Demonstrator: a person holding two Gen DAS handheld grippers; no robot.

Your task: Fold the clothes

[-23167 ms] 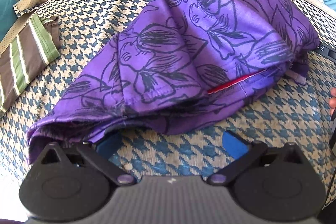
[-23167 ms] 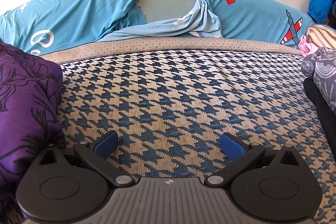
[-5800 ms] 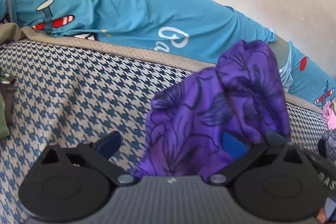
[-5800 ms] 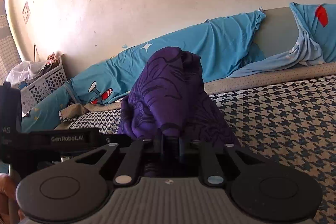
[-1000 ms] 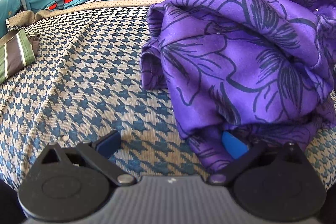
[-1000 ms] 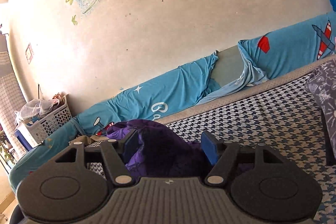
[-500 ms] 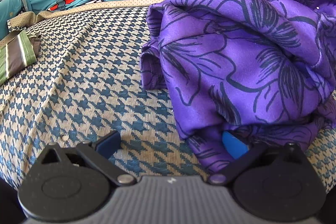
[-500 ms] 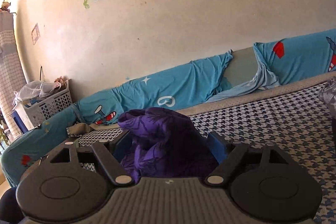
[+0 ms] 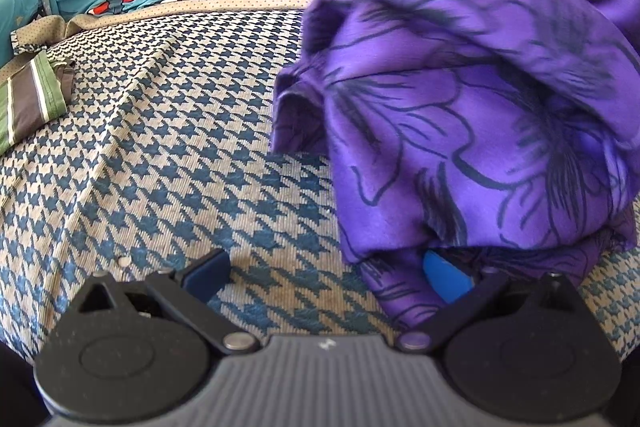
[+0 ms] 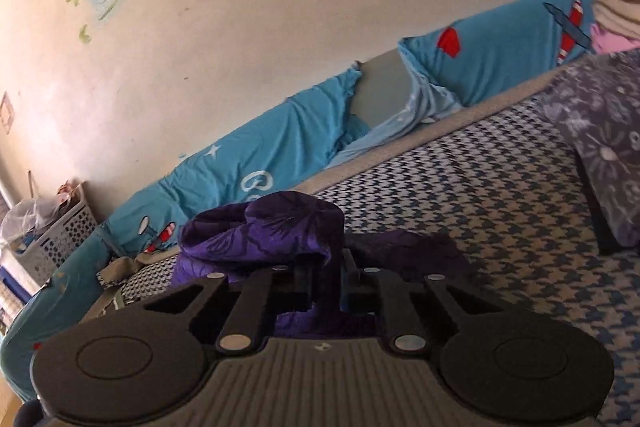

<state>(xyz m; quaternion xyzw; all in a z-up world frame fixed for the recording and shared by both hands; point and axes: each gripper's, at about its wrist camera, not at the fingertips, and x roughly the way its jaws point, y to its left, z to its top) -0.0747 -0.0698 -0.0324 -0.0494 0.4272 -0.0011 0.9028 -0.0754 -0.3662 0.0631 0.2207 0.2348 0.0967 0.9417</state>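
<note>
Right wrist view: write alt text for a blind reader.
The right tongs are shut on a bunched purple floral garment, over a houndstooth-covered bed. Behind it lie blue bedding and a pale wall.

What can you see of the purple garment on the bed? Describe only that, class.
The purple garment is shiny, satin-looking cloth printed with dark outlined flowers. It lies bunched in loose folds on the houndstooth bed cover, unfolded. The right gripper is shut on a fold. The left gripper is open, one blue pad under its hem.
</note>
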